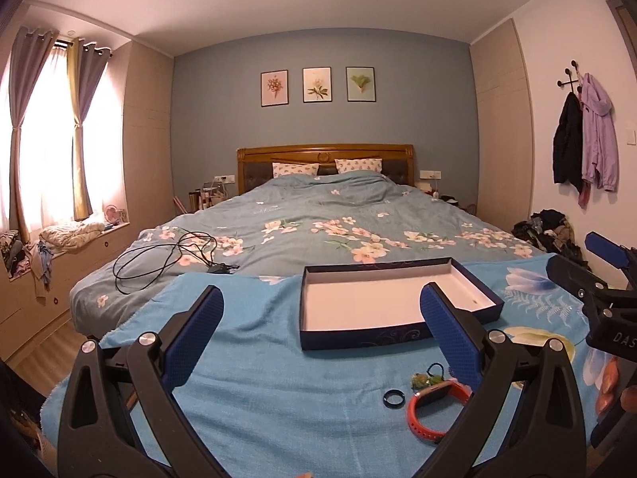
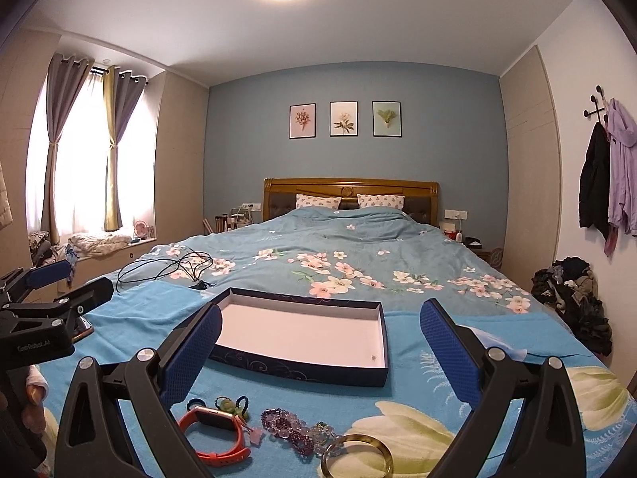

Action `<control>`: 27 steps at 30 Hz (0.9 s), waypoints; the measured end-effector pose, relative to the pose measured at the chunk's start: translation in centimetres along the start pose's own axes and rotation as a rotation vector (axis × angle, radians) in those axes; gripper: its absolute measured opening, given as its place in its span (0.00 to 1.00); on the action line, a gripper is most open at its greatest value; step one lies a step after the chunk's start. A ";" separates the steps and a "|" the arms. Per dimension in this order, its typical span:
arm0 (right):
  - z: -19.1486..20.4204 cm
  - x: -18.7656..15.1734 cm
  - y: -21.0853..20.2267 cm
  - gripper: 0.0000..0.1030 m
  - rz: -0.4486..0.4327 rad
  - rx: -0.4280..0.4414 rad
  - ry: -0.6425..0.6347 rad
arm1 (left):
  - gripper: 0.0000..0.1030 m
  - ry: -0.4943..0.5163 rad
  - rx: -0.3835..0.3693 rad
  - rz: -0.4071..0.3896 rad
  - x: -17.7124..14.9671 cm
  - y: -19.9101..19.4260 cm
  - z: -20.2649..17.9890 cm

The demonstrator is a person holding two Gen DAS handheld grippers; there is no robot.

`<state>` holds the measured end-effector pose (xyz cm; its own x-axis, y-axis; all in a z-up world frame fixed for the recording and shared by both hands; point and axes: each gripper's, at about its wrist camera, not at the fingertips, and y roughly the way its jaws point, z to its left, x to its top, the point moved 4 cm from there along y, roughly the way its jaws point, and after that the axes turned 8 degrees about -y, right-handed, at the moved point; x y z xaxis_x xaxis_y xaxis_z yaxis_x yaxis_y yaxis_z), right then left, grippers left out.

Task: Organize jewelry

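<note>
Left wrist view: left gripper (image 1: pixel 322 338) wide open, nothing held, hovering low over the blue blanket (image 1: pixel 258 358). Box (image 1: pixel 398 302) lies open just ahead, prob. the drop spot. Dark ring (image 1: pixel 393 399) and orange watch (image 1: pixel 432 406) sit near its right finger.

Right wrist view: right gripper (image 2: pixel 320 352) also fully open, empty. Bead bracelets (image 2: pixel 290 430) and bangle (image 2: pixel 356 456) lie between its fingers, below the box, w/ hair tie (image 2: pixel 233 404) by the watch; likely staged for easy pickup.
</note>
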<state>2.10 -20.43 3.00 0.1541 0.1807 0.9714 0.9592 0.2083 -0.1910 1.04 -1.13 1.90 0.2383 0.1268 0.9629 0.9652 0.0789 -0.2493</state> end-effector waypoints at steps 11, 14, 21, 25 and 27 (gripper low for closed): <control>-0.4 0.1 0.0 0.93 -0.009 0.003 0.010 | 0.94 -0.025 -0.035 -0.023 -0.2 -0.6 0.0; -0.5 0.0 -0.1 0.93 -0.013 0.011 0.014 | 0.94 -0.023 -0.037 -0.037 -0.2 -0.8 -0.2; -0.4 0.1 -0.2 0.93 -0.018 0.013 0.010 | 0.94 -0.027 -0.051 -0.034 -0.4 -0.9 -0.5; -0.5 0.2 -0.2 0.93 -0.021 0.011 0.009 | 0.94 -0.030 -0.054 -0.037 -0.4 -0.9 -0.5; -0.6 0.2 -0.2 0.93 -0.019 0.013 0.011 | 0.94 -0.031 -0.056 -0.036 -0.4 -0.8 -0.5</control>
<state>2.08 -21.00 3.31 0.1382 0.1655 0.9765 0.9589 0.2242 -0.1737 0.20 -1.76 1.82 0.2004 0.1558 0.9672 0.9779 0.0288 -0.2073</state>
